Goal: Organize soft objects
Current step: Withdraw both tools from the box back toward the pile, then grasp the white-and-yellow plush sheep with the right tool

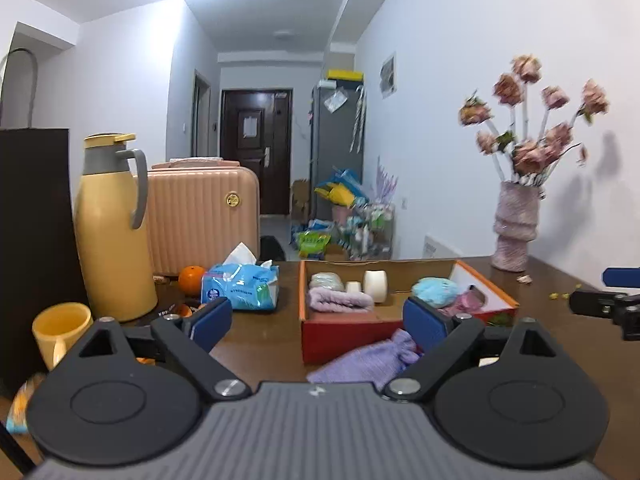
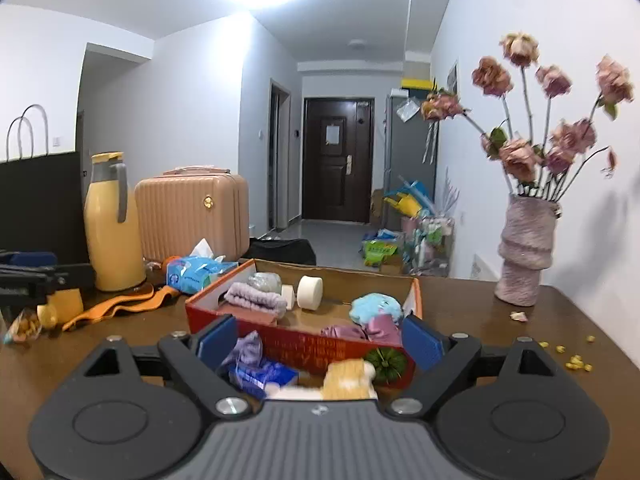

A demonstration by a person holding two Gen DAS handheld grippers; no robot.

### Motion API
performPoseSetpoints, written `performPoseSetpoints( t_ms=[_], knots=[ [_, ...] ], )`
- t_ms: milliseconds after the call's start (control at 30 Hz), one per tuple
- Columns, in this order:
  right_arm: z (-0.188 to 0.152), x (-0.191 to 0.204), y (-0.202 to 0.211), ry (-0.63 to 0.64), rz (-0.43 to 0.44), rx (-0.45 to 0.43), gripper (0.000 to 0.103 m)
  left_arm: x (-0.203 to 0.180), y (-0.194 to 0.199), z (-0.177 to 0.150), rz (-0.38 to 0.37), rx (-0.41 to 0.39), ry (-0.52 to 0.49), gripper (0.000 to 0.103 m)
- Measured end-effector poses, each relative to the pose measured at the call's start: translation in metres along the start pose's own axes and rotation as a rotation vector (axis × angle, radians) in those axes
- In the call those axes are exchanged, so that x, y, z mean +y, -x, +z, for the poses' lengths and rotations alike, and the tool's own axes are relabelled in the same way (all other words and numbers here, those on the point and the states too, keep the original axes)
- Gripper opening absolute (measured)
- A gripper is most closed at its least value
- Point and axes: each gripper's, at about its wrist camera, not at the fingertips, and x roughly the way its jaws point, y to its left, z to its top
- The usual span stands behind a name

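Soft things wait outside the open red cardboard box (image 2: 304,344), both grippers empty.

A lilac knitted drawstring pouch (image 1: 362,362) lies on the brown wooden table (image 1: 560,360) against the box's near wall, long axis slanting up to the right, just ahead of the left gripper (image 1: 316,316), the nearer of the 2. The right gripper (image 2: 320,340) faces a small orange-and-white plush toy (image 2: 350,378). Both stand wide apart, gripping nothing.
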Motion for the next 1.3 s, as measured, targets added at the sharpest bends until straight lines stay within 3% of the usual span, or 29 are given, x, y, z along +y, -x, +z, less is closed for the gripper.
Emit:
performPoseSetpoints(
  t_ms=[133, 267, 333, 633, 1033, 1300],
  knots=[
    [-0.027, 0.014, 0.032, -0.026, 0.003, -0.033, 0.091, 0.005, 0.032, -0.031, -0.030, 0.020, 0.014, 0.100],
    [-0.052, 0.032, 0.051, -0.060, -0.010, 0.037, 0.091, 0.014, 0.058, -0.052, -0.089, 0.060, 0.064, 0.100],
    [-0.061, 0.039, 0.059, -0.075, 0.032, 0.049, 0.091, 0.015, 0.065, -0.056, -0.113, 0.058, 0.062, 0.100],
    [-0.070, 0.046, 0.057, -0.103, 0.039, 0.084, 0.091, 0.012, 0.056, -0.055, -0.102, 0.080, 0.085, 0.100],
    [-0.079, 0.017, 0.003, -0.194, -0.014, 0.168, 0.091, 0.001, -0.002, -0.063, -0.064, 0.176, 0.067, 0.100],
    [-0.071, 0.003, -0.077, -0.345, -0.027, 0.231, 0.091, -0.011, -0.044, -0.065, -0.078, 0.212, 0.051, 0.100]
  ],
)
